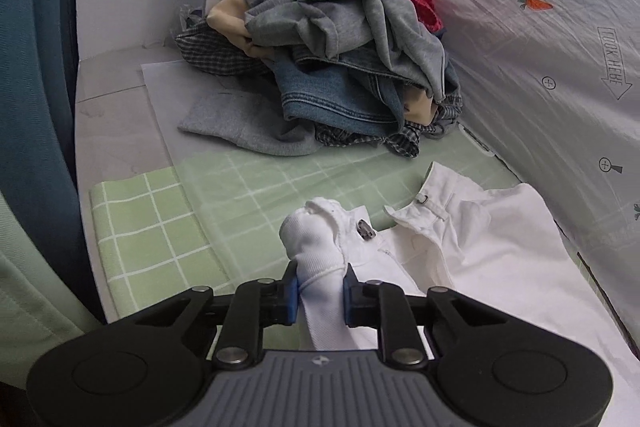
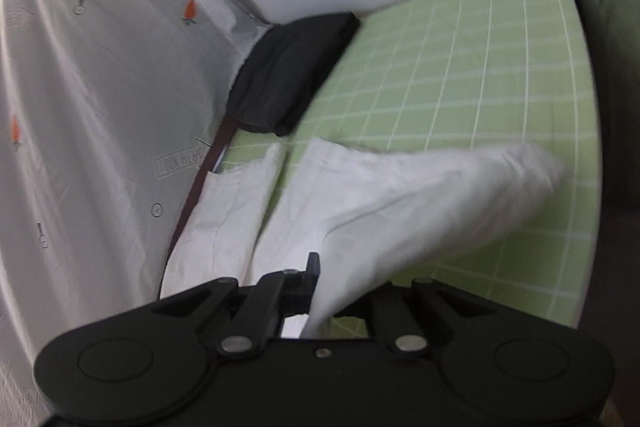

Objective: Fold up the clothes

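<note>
I had both grippers, left (image 1: pixel 320 291) and right (image 2: pixel 320 281), clamped on the white trousers (image 1: pixel 460 247); the right's thin pinch could've slipped.

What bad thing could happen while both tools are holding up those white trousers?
1. The left tool pinches only a bunched corner of the white cotton trousers, so the fabric might slip out.
2. The right tool grips one thin edge, which might pull free.
3. The heap of unfolded clothes lies close; the trousers might snag it.

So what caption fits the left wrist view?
Left tool clamps white trousers' waistband beside an unfolded clothes pile.
</note>
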